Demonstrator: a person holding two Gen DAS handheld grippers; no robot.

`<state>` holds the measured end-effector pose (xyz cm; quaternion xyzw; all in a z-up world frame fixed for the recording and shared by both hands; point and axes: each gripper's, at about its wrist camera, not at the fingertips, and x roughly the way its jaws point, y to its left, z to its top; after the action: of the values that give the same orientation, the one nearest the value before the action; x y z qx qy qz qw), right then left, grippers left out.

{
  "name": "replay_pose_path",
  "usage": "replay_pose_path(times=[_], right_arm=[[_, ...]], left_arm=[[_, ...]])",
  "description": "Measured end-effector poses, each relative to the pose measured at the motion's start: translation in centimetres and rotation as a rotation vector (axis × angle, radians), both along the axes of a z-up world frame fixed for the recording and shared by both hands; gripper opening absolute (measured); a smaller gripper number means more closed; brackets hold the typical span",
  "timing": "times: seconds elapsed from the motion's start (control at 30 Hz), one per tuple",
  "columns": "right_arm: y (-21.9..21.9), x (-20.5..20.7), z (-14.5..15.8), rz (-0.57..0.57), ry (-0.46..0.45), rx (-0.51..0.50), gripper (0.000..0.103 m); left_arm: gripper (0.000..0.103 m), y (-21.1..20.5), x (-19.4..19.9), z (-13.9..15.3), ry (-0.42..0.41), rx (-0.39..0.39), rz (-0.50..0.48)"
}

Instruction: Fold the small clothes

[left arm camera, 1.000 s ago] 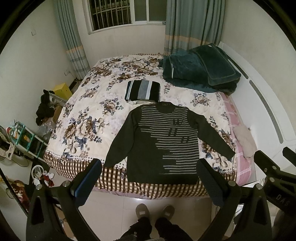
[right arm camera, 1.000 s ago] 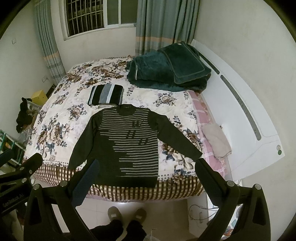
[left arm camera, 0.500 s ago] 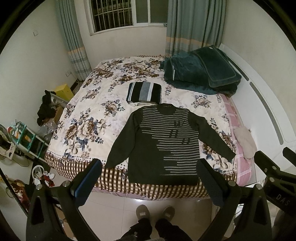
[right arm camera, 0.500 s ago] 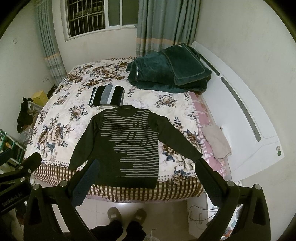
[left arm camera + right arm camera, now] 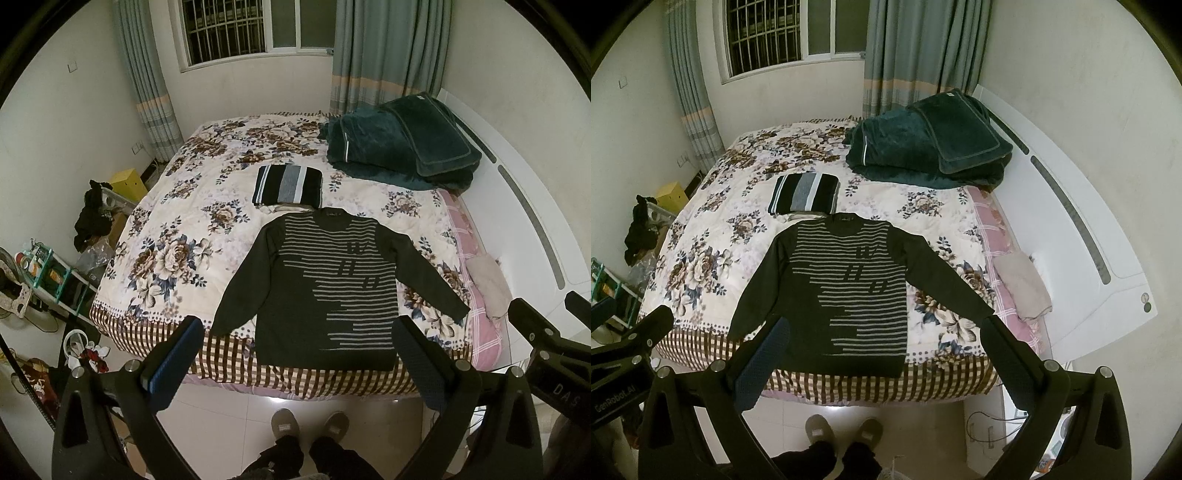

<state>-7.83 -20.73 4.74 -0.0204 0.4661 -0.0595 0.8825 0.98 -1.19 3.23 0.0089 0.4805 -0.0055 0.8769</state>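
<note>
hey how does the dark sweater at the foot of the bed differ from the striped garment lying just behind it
The dark sweater lies spread flat with sleeves out; the striped garment is folded into a compact rectangle. The sweater's stripes are thin and horizontal; the folded garment's are broad bands. Both rest on the floral bedspread.

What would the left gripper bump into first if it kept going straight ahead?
Probably the dark striped sweater lying flat on the bed. The open left gripper points at its lower half, with nothing visible between, though depth is unclear.

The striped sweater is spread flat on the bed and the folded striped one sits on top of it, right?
Not quite. The folded striped garment lies on the bed just beyond the striped sweater's collar, not on top. The left wrist view shows this.
</note>
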Motion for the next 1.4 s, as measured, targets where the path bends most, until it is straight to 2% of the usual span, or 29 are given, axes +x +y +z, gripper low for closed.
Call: replay_pose_path(times=[1.17, 1.3, 1.4], right_arm=[[0.3, -0.2, -0.3, -0.004, -0.007, -0.001, 0.103], [-0.7, 0.4, -0.6, -0.037, -0.026, 0.054, 0.103], [-2.8, 1.6, -2.9, -0.093, -0.027, 0.096, 0.103]], left_arm=[[0.103, 0.1, -0.1, 0.4, -0.005, -0.005, -0.003], [0.103, -0.2, 1.0, 0.3, -0.049, 0.005, 0.008], [0.103, 0.1, 3.8, -1.4, -0.105, 0.032, 0.010]])
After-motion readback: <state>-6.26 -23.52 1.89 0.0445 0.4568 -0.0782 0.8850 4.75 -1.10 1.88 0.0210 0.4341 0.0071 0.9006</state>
